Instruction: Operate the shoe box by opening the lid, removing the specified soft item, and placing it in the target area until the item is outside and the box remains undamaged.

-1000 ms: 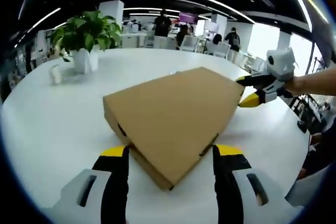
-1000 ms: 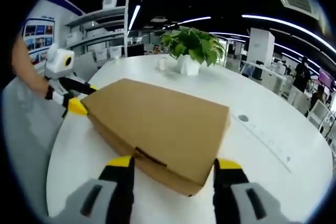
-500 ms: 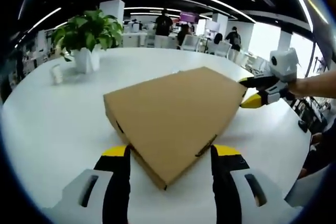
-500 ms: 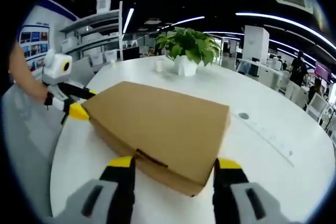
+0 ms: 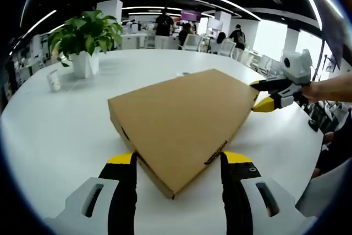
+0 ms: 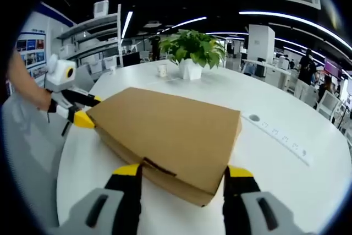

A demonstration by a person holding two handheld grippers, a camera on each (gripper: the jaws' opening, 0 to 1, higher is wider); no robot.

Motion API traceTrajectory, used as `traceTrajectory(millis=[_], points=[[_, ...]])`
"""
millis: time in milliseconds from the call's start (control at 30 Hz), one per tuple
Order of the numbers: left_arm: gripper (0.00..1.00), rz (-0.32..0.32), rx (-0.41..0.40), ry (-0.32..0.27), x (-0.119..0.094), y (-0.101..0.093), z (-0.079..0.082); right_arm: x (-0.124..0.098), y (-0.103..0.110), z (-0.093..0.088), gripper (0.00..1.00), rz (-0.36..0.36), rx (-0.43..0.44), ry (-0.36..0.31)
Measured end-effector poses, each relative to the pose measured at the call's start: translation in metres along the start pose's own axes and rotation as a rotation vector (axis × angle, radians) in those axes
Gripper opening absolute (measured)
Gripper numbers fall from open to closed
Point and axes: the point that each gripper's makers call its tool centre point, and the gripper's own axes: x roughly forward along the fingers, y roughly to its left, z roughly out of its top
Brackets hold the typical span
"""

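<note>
A closed brown cardboard shoe box (image 5: pixel 181 116) lies flat on the white round table (image 5: pixel 55 130), its lid down. My left gripper (image 5: pixel 179 160) stands open, one jaw on each side of the box's near corner. In the left gripper view, my right gripper (image 5: pixel 258 94) reaches in from the right, open, with its yellow tips above and below the box's far corner. In the right gripper view the box (image 6: pixel 170 130) shows a front flap slot. My right gripper (image 6: pixel 182 170) straddles that near edge, open. My left gripper (image 6: pixel 88 109) sits open at the box's left corner. The soft item is hidden inside.
A potted green plant (image 5: pixel 85 34) (image 6: pixel 192 50) in a white pot and a small white cup (image 5: pixel 53 80) (image 6: pixel 162 70) stand at the table's far side. A power strip (image 6: pixel 280 138) and a round socket (image 6: pixel 253 118) lie beside the box. People and chairs fill the office behind.
Both views have shifted slightly with the hands. The box stays closed in place, and both grippers remain open at its corners.
</note>
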Motion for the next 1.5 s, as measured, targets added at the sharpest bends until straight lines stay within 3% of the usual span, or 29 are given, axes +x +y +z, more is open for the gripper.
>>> traceTrajectory(millis=[1500], points=[[0.61,-0.196,0.152,0.072,-0.002,0.032,0.003,-0.007,0.044,-0.008,0.57,-0.204,0.135,0.016]])
